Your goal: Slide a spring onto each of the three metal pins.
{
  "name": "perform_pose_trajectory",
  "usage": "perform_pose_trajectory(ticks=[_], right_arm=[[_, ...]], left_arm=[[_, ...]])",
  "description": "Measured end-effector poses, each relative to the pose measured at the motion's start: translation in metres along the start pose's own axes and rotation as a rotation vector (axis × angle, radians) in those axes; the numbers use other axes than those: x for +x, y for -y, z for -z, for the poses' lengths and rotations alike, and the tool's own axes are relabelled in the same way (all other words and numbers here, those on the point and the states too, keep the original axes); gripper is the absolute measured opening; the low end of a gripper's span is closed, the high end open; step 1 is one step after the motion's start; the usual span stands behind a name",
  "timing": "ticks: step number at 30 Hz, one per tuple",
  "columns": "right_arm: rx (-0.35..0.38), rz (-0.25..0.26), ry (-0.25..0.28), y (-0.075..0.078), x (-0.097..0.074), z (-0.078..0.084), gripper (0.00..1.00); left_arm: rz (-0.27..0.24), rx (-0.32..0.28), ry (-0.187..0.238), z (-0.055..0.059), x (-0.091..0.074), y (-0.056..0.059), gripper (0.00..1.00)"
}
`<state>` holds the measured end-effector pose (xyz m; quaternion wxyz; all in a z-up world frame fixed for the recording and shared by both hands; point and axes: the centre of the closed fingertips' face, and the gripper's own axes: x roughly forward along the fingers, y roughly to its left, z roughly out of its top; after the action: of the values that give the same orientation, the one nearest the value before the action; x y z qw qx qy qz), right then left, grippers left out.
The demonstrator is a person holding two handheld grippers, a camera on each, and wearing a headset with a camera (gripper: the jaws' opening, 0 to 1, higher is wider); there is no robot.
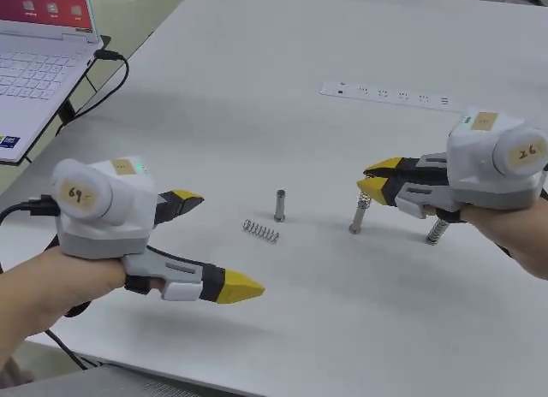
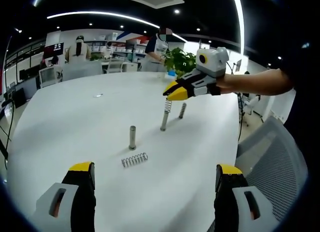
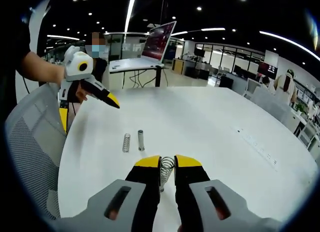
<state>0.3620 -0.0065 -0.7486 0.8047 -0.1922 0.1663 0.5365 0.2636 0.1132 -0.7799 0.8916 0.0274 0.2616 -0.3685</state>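
Currently your right gripper is clenched on a light, squashy spring, apparently atop the middle pin, while your left gripper hangs released near the loose spring just left of the bare pin; grip that one gently across its mid-coils.

Laptop cut off by frame edge. Right gripper jaws hide most of 1 pin. Grip on spring cannot be determined.

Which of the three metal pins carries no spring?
The upright pin beside the loose spring lying flat; both others, near the right gripper, carry springs.
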Motion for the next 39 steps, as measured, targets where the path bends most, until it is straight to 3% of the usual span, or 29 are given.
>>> perform_pose_trajectory(ticks=[25,39], right_arm=[[0.009,-0.010,-0.019,-0.002,0.003,0.007,0.07],[0.006,-0.025,-0.069,-0.006,0.015,0.026,0.08]], left_arm=[[0.003,-0.006,-0.007,0.004,0.000,0.000,0.98],[-0.001,-0.011,-0.010,0.006,-0.001,-0.002,0.98]])
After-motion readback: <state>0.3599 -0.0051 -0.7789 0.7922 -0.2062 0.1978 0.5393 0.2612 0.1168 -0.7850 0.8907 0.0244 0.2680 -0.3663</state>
